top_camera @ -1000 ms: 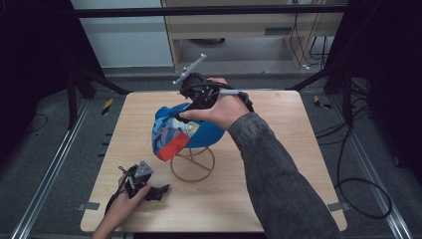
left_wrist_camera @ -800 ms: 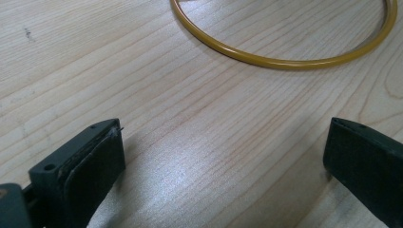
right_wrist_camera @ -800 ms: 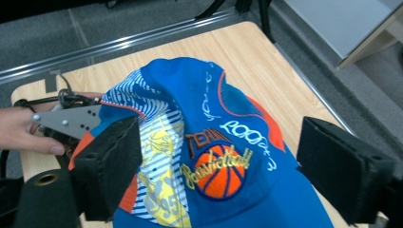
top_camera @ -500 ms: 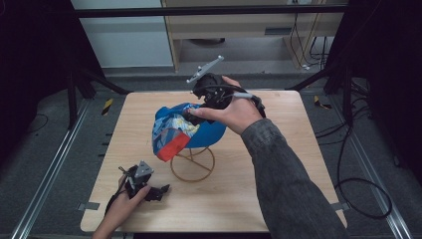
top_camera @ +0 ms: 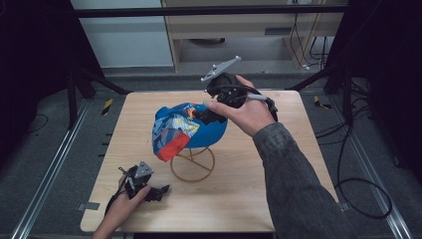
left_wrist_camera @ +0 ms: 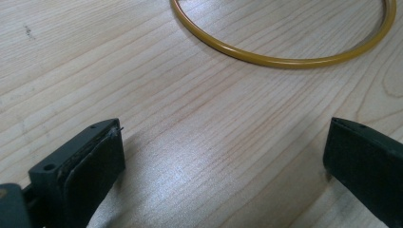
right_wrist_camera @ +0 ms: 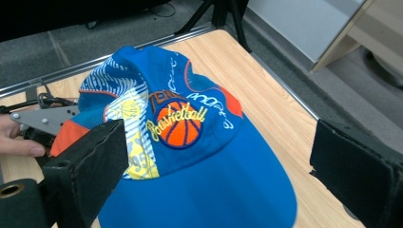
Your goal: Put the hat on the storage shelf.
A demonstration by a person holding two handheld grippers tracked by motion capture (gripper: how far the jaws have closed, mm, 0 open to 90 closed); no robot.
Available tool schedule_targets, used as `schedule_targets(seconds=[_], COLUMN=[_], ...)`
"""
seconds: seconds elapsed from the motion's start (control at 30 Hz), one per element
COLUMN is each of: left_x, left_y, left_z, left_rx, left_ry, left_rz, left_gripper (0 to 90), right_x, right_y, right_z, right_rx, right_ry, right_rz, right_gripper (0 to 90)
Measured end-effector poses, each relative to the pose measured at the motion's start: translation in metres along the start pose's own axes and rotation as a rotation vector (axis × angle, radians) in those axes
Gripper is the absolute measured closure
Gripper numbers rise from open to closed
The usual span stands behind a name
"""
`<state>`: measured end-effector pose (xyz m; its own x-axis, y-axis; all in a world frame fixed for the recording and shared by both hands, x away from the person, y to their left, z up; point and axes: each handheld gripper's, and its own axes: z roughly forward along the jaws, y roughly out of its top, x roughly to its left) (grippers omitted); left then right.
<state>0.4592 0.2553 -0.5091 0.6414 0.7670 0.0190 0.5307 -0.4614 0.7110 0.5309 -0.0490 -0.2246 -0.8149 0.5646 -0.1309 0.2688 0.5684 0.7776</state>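
Blue cap (top_camera: pixel 191 130) sits atop yellow wire stand (top_camera: pixel 192 163). My right tongs (top_camera: pixel 201 115) at cap's rear, jaws just opened wide, nothing between. Left tongs (top_camera: pixel 158 189) wide open, empty, near stand's base ring. Risk: withdrawing tongs snags fabric, drags cap off stand.

"Basketball" in yellow script on blue cap (right_wrist_camera: pixel 190 156), "95" at its side

One cap (top_camera: pixel 186 130) sits on one wire stand (top_camera: pixel 192 164), on one table (top_camera: pixel 278 199). There are two grippers: the left gripper (top_camera: pixel 160 190) and the right gripper (top_camera: pixel 199 115), each in one of two hands. The cap bears one basketball emblem (right_wrist_camera: pixel 183 124).
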Motion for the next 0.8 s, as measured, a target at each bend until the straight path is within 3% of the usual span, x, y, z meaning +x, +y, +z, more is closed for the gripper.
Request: schedule_targets(seconds=[0.5,0.8], left_x=[-0.001,-0.001], left_y=[0.0,-0.001], left_z=[0.0,-0.001], left_rx=[0.0,-0.001], left_ry=[0.002,0.001], left_rz=[-0.002,-0.002], left_gripper=[0.0,0.0], right_x=[-0.015,-0.019], right_y=[-0.021,-0.051], right_z=[-0.03,-0.058], right_rx=[-0.038,-0.088], right_ry=[-0.092,-0.156], right_rz=[0.034,0.058], right_gripper=[10.3,12.6])
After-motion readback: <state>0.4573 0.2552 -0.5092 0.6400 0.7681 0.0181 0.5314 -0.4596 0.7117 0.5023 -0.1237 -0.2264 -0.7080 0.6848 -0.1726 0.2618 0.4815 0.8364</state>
